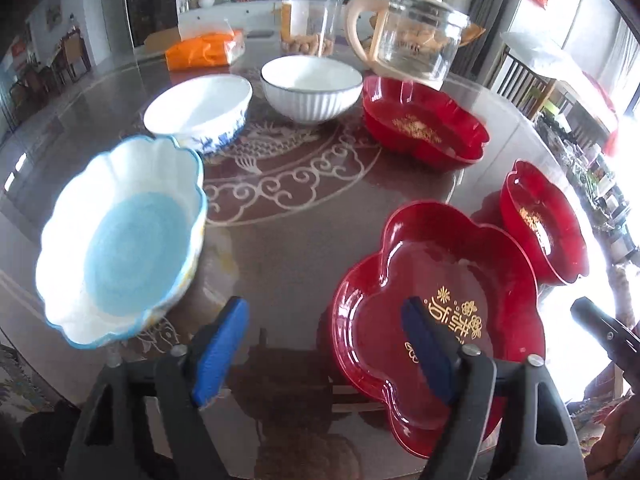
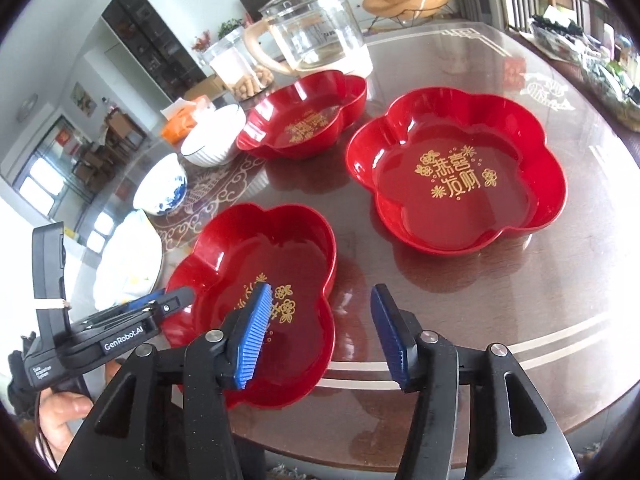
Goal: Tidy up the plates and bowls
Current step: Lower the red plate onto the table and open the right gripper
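Your left claw (image 1: 324, 340) and right claw (image 2: 320, 332) both stand spread and empty over the table (image 2: 520, 320), the nearest red plate (image 2: 260, 280) lower centre under each, white bowls (image 1: 200, 116) upper left.

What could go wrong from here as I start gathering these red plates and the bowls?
1. The nearest red plate sits close to the table edge; a clumsy nudge from the open right gripper might push it off.
2. The glass teapot stands right behind the far red plate; reaching there could knock it.
3. The scalloped blue bowl looks tilted and may rock.
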{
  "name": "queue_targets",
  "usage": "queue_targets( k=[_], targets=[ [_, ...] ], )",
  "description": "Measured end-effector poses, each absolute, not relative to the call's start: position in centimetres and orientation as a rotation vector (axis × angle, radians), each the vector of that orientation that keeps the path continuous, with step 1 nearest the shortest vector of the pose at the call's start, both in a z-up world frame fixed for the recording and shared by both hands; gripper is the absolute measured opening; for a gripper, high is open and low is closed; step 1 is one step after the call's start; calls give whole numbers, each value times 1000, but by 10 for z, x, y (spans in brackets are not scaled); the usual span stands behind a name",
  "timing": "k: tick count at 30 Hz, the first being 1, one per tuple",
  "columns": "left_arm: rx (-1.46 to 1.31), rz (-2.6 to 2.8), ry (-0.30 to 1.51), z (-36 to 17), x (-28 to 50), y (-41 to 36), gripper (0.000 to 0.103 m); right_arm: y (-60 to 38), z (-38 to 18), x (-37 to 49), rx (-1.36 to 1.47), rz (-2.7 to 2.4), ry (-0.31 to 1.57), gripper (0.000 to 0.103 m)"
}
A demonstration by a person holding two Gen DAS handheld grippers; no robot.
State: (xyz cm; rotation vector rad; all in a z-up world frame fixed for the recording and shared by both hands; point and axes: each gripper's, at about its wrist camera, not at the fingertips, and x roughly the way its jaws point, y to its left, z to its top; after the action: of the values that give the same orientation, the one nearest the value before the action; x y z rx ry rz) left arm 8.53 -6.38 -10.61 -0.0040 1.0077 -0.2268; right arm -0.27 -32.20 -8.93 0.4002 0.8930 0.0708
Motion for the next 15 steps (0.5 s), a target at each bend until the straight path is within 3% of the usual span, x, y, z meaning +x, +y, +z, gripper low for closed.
queue_targets(
  k=[7,15],
  targets=[
    [141,-218,896,-54,78,-67,89,-328,-57,-26,213,-100,839,72],
    [57,-321,971,-28,79,-58,88,-358,-26,-37,152,-268,822,77]
  ],
)
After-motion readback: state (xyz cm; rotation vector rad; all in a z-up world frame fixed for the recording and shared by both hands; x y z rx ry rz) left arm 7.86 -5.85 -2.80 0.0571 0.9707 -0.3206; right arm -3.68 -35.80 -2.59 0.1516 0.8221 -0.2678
